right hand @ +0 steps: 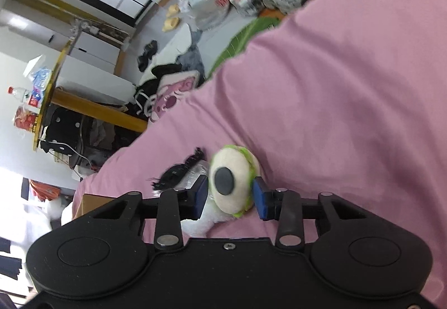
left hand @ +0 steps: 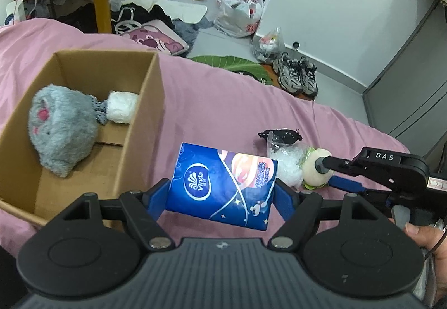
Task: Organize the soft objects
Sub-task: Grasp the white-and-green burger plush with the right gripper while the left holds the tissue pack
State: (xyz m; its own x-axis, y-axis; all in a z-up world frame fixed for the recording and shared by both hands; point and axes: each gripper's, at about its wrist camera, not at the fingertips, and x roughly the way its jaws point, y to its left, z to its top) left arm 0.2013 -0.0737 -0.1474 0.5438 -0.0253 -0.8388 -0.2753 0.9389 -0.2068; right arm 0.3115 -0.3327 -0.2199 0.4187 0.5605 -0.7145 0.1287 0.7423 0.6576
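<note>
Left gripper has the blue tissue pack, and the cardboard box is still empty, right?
Not quite. The left gripper does hold the tissue pack, but the cardboard box isn't empty: the left wrist view shows a grey plush toy and a white roll inside.

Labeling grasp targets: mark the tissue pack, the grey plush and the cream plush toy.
blue tissue pack (left hand: 220,183), left wrist view, centre of printed front.
grey plush (left hand: 60,130), left wrist view, middle of furry body.
cream plush toy (right hand: 233,179), right wrist view, cream face.

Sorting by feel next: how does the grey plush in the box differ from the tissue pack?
The grey plush is furry, rounded and lies inside the cardboard box; the tissue pack is glossy, blue, rectangular and held between the left tongs, outside the box. Both are soft.
</note>
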